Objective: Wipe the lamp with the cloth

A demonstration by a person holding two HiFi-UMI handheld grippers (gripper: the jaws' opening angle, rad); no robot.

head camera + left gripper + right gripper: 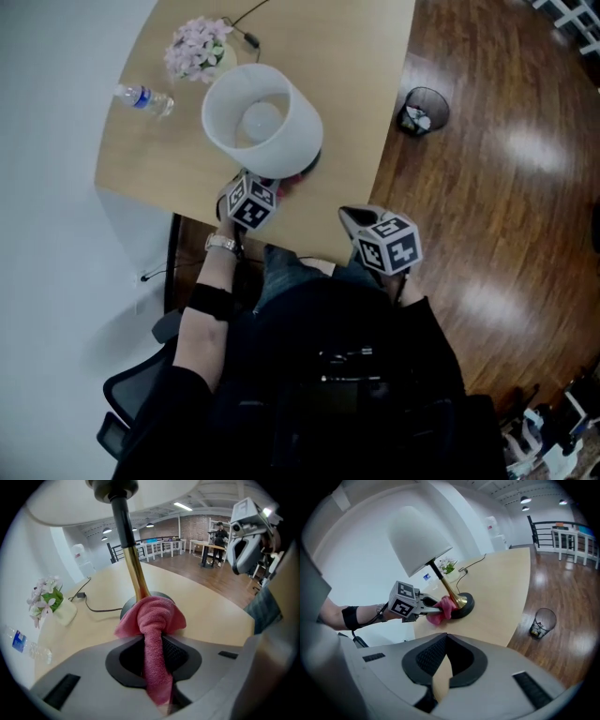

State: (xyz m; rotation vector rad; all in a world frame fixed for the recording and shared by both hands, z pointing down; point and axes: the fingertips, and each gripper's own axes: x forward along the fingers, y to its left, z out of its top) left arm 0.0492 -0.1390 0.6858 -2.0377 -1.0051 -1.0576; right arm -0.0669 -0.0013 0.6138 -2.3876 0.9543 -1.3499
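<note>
In the head view, the brass stem and most of the round black base of the table lamp are hidden beneath its white drum shade. Only a sliver of the pink towelling cloth is seen there, at the shade's near edge. In the left gripper view the shade is cut off by the top of the frame, and the near end of the cloth is blurred and lost at the bottom edge. The left tool is clamped on a rolled strip of the cloth, whose bunched end is pressed against the foot of the stem, over the base. The right tool is held by the near edge of the tabletop, well apart from the lamp. Its jaws are parted by a narrow gap, and nothing is gripped between them. The light wooden tabletop is curved at its edges. Behind the lamp it carries pale pink flowers in a white pot, a clear plastic water bottle with a blue label lying on its side, and a black cable. A white wall runs along one side of the tabletop. On the other side a black mesh wastebasket stands on the glossy dark wooden floor. Ceiling lights, railings and a small distant person can be made out in the room beyond.
</note>
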